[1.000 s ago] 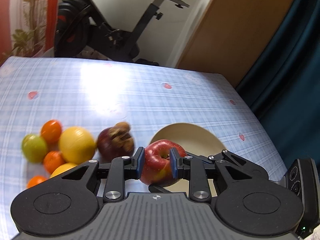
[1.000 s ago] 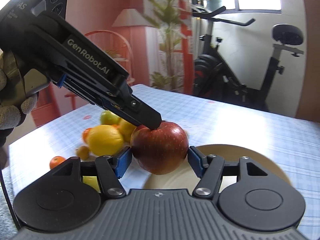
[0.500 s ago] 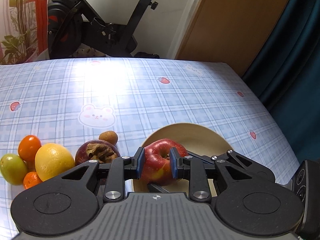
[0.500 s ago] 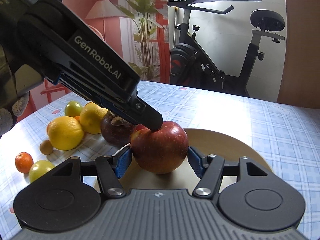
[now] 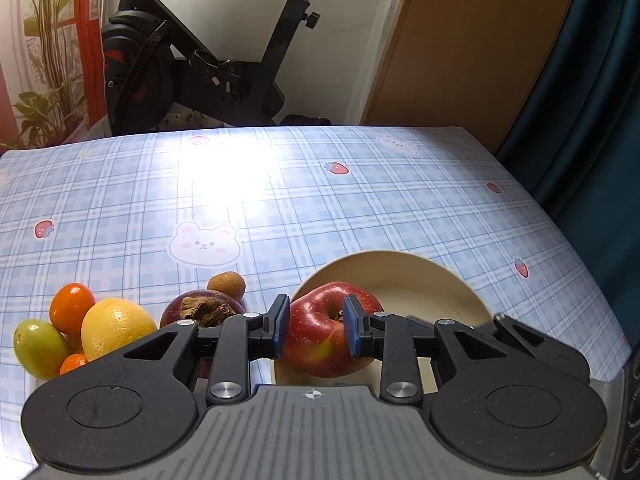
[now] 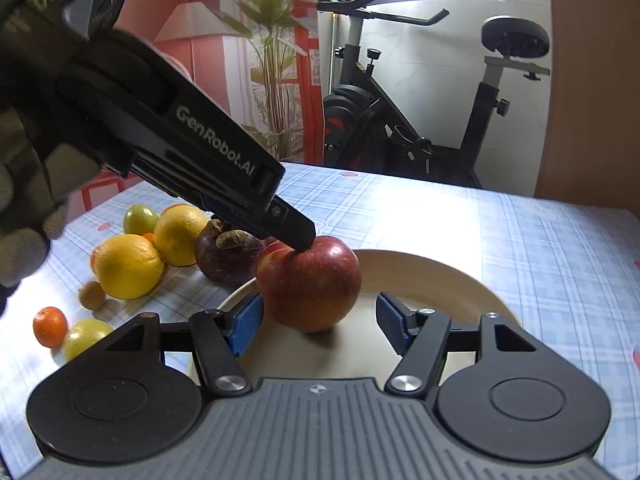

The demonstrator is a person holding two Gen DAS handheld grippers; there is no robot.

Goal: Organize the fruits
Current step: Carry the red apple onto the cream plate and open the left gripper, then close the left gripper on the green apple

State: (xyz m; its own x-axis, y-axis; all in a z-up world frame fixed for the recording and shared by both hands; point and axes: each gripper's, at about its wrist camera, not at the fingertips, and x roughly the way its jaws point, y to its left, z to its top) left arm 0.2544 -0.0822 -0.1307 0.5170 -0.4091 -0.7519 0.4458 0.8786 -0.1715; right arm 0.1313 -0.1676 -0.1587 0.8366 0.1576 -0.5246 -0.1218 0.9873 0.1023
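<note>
A red apple [image 5: 328, 334] [image 6: 310, 286] rests on the cream plate [image 5: 400, 276] [image 6: 436, 284]. My left gripper [image 5: 316, 330] reaches down on it from above, its pads pressed on the top of the apple. In the right wrist view its black fingertip [image 6: 298, 234] touches the apple's top. My right gripper [image 6: 320, 328] is open, its blue pads apart on either side of the apple without touching it.
Left of the plate lie a dark mangosteen [image 6: 226, 254], two yellow citrus fruits [image 6: 128, 266], a green fruit [image 5: 38, 348], small oranges [image 6: 50, 326], and a small brown fruit [image 5: 226, 286]. An exercise bike [image 6: 420, 120] stands beyond the table's far edge.
My right gripper has opened and let go of the apple, which now sits on the plate. The left gripper stays clamped on the apple's top.
</note>
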